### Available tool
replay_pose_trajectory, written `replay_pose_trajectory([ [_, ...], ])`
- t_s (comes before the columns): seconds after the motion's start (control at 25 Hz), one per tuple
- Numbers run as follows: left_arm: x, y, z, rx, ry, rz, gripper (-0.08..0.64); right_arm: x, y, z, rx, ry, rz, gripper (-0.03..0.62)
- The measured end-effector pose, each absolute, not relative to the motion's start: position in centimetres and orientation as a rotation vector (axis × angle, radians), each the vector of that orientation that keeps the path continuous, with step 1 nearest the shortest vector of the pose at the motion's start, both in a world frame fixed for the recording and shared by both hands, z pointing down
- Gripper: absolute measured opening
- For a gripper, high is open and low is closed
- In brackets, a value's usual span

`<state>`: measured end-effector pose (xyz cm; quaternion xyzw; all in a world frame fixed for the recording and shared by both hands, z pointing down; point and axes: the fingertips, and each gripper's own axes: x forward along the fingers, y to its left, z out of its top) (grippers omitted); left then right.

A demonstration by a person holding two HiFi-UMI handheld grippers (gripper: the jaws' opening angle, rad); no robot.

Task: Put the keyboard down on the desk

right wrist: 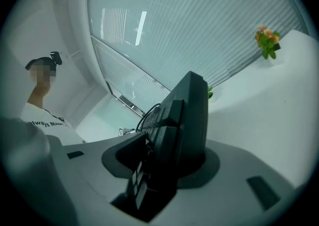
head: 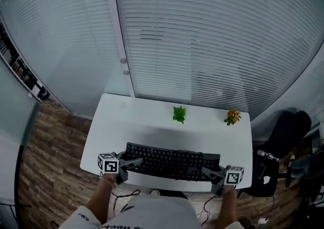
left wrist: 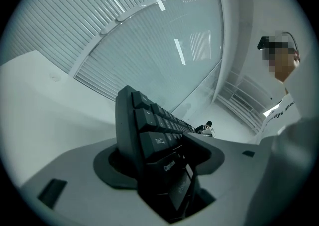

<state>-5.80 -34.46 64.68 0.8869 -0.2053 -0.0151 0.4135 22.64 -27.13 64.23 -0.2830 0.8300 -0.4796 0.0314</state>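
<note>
The keyboard (head: 172, 161) lies flat on the counter (head: 152, 122), near its front edge. Its left end sits between the jaws of the left hand-held gripper (head: 135, 162), its right end between those of the right hand-held gripper (head: 207, 171). Both pairs of jaws stand spread, loose around the keyboard, not pinching it.

You're in an office — a white desk (head: 152, 117) stands against a glass partition (head: 61, 46) with slatted blinds (head: 212, 31) drawn behind it. A black keyboard (head: 172, 161) lies on it, with a small green plant (head: 178, 114) and an orange-flowered one (head: 232, 117) for decoration. A black office chair (head: 283, 137) sits at your right, and there's wood-look flooring (head: 45, 162) below
</note>
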Motion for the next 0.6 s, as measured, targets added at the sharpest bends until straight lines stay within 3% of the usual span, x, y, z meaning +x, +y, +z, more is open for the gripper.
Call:
replay_pose_trajectory([
  [0.6,-6.4,-36.6,74.5,2.115,-0.795,0.090,0.351,24.4,-29.8,74.6,-1.330,2.465,-1.581,0.330],
])
